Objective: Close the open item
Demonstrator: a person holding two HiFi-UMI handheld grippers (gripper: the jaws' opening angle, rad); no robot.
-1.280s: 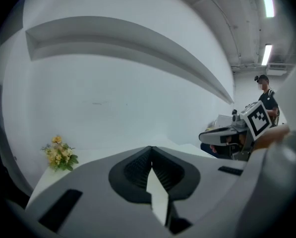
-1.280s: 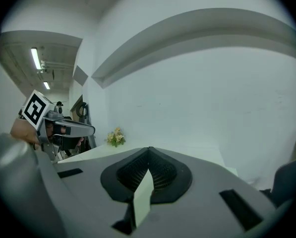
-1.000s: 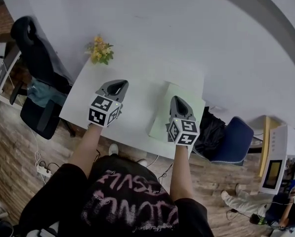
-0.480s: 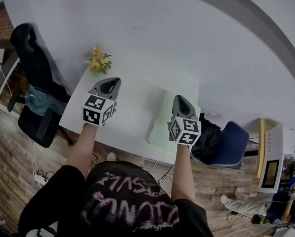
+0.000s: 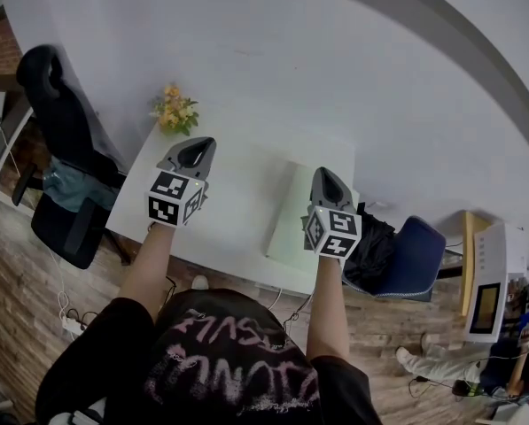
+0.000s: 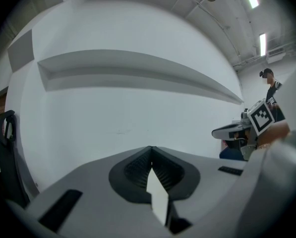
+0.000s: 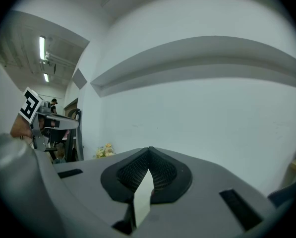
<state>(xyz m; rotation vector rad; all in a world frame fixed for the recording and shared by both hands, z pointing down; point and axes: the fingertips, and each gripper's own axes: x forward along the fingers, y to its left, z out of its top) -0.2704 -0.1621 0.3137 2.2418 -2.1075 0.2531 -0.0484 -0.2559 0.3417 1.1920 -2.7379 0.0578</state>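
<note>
Over the white bench (image 5: 237, 193), left tool (image 5: 198, 151) is clenched: jaws pressed together, nothing between them. Right tool (image 5: 326, 182) is the same, jaws shut tight and empty. Each is held in one hand, arms reaching out from the person's body at the bottom of the head view. Both point at the plain white wall (image 5: 335, 60), and both gripper views show that wall and none of the bench top.

Bench top is mostly bare. Yellow flowers (image 5: 175, 112) sit at its far left corner. Black office chair (image 5: 65, 122) stands to the left, blue chair (image 5: 419, 255) to the right with a black bag (image 5: 375, 242) on it. Wooden floor (image 5: 16, 273) lies all round.

Pale green flat item (image 5: 291, 224) lies on the right part of the bench, reaching its near edge. Right tool sits over its right half in the head view, with no contact visible. Left tool is well apart from it, across the bare middle of the bench. Cannot tell whether the item is open or closed.
</note>
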